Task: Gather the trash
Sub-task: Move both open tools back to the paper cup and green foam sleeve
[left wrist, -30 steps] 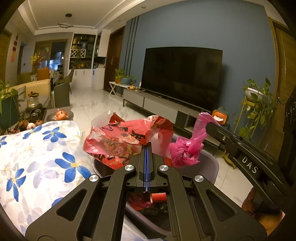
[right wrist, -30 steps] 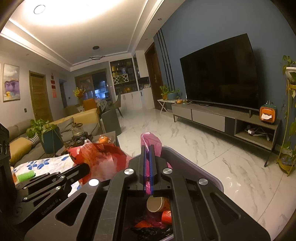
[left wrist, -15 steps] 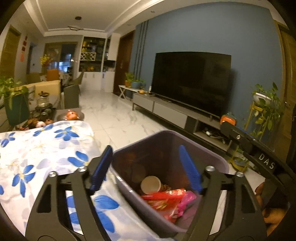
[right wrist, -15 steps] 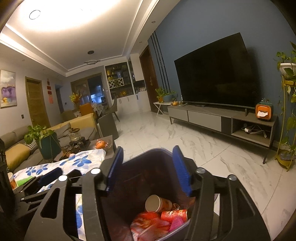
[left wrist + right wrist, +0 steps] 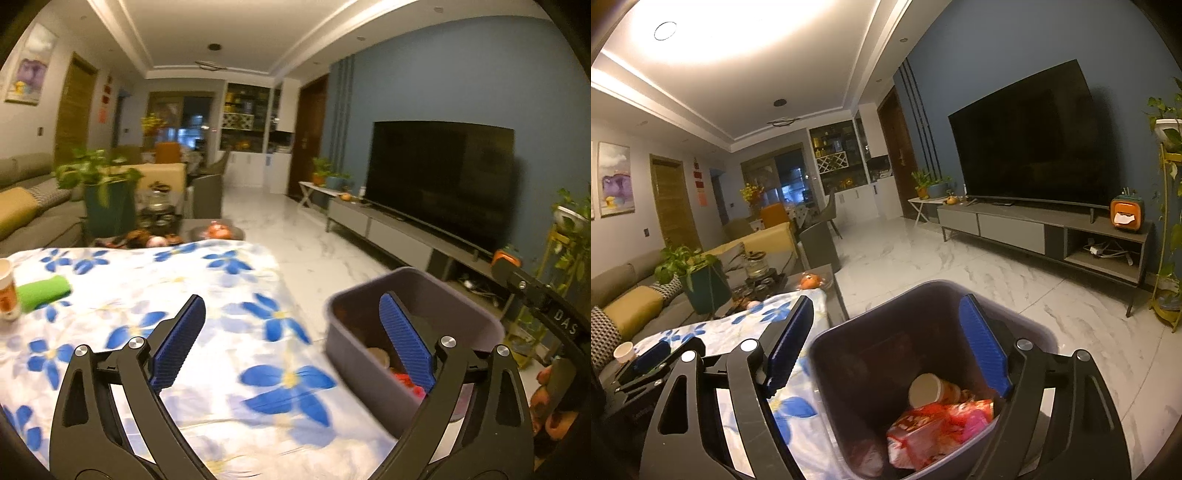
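Both loads just released: red wrapper (image 5: 934,428) now in bin (image 5: 871,347); left gripper (image 5: 291,343) and right gripper (image 5: 886,347) jaws spread, empty; green item (image 5: 44,291) remaining on surface (image 5: 221,295).

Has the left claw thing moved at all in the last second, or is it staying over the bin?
Yes. The left gripper has swung left, off the grey trash bin, which now sits at the right of its view, toward the flowered tablecloth.
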{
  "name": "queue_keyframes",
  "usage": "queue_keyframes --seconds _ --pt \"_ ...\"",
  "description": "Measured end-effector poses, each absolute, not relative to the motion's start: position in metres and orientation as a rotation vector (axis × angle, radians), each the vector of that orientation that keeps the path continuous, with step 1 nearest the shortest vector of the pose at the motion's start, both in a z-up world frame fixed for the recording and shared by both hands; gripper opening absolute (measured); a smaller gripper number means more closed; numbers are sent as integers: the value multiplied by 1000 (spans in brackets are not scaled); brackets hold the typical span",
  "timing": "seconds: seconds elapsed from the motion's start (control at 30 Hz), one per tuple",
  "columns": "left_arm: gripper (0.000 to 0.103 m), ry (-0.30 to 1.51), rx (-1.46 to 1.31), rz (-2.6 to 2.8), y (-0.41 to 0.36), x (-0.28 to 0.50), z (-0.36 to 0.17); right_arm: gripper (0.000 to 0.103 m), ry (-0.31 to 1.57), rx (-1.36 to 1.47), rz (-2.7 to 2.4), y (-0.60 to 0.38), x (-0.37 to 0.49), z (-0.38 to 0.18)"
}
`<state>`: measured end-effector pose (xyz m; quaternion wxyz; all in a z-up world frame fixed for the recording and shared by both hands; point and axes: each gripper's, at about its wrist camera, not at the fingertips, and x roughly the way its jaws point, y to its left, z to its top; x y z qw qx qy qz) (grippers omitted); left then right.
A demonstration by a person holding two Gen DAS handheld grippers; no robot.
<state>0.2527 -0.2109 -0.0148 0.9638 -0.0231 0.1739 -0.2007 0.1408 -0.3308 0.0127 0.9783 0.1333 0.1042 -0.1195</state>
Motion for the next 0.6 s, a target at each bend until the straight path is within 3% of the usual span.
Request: queue_keyframes --seconds 0.6 --pt "95 326 -70 -40 -45 248 -15 79 259 177 17 -198 190 12"
